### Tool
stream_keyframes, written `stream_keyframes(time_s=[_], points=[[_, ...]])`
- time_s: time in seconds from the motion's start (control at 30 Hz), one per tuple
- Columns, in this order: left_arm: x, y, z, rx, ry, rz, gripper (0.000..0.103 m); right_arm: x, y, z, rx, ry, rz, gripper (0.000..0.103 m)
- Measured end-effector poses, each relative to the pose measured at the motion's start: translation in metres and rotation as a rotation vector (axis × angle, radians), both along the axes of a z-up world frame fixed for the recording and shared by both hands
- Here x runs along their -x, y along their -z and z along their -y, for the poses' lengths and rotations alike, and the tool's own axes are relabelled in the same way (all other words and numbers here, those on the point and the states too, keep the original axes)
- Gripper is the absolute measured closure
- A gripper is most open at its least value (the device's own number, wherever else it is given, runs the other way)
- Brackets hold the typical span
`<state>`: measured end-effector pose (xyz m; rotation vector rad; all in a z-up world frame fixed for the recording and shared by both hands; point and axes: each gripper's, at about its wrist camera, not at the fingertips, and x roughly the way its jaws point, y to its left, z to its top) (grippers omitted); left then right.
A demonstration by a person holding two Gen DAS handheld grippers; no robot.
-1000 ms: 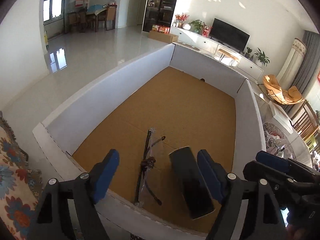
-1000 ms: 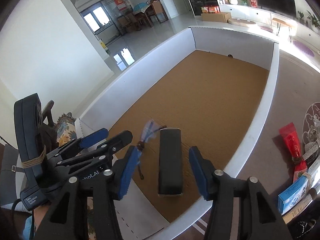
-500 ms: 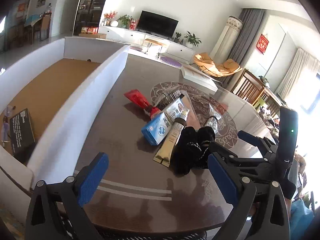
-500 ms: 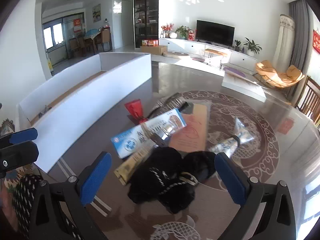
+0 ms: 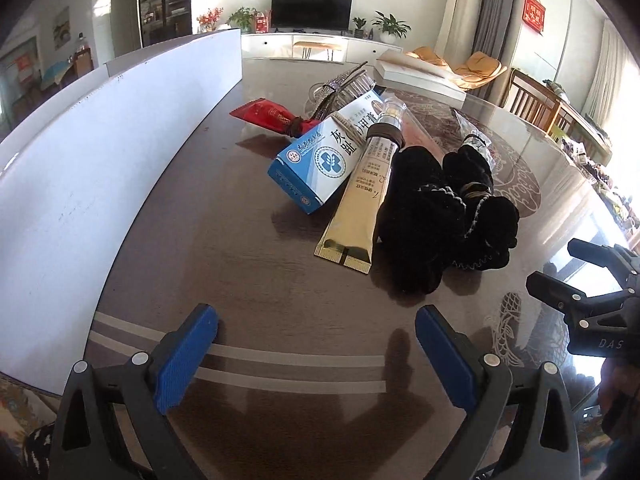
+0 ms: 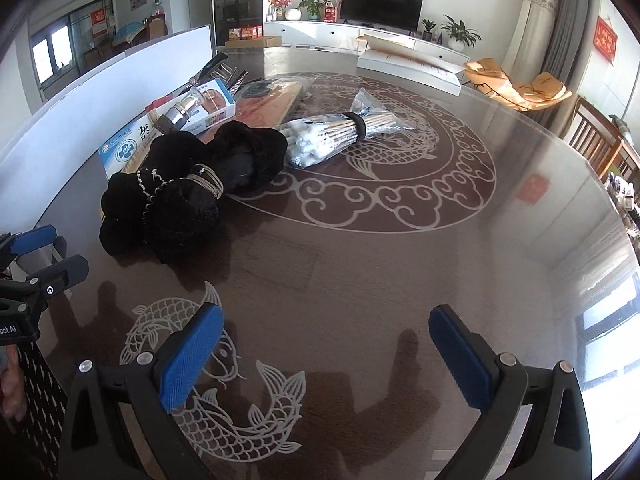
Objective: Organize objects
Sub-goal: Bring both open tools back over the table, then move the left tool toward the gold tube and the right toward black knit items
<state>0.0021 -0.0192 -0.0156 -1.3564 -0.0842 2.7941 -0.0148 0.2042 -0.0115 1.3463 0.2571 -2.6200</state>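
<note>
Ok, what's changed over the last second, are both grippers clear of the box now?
Yes. Both grippers swung right, away from the white box where the black case and glasses were left, and now hover open over the table. The left gripper faces the blue carton and gold tube; the right gripper faces the black pouch. The pile looks unmoved; nothing is held.

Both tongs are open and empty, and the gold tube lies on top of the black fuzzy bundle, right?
Not quite. The left wrist view shows the flat gold tube lying on the table beside the black fuzzy bundle, not on top of it. Both tongs, left and right, are open and empty.
</note>
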Motion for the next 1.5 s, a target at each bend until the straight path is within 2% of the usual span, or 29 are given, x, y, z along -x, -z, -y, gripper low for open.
stream_keyframes(time_s=[0.13,0.23,0.3,0.63,1.5], points=[[0.006,0.006,-0.005,0.071,0.001,0.003,0.0,0.015,0.006,0.015,-0.017,-0.036,0.02,0.0],[0.007,0.005,-0.003,0.066,-0.002,0.006,0.0,0.021,0.009,0.009,0.047,-0.025,0.039,0.0],[0.007,0.005,-0.002,0.067,-0.002,0.007,0.0,0.021,0.009,0.007,0.051,-0.023,0.026,0.0],[0.02,0.003,0.005,0.065,-0.031,0.006,0.0,0.019,0.009,0.011,0.053,-0.016,0.009,0.0],[0.017,0.002,0.005,0.067,-0.02,-0.004,0.0,0.02,0.009,0.011,0.054,-0.018,0.009,0.0]])
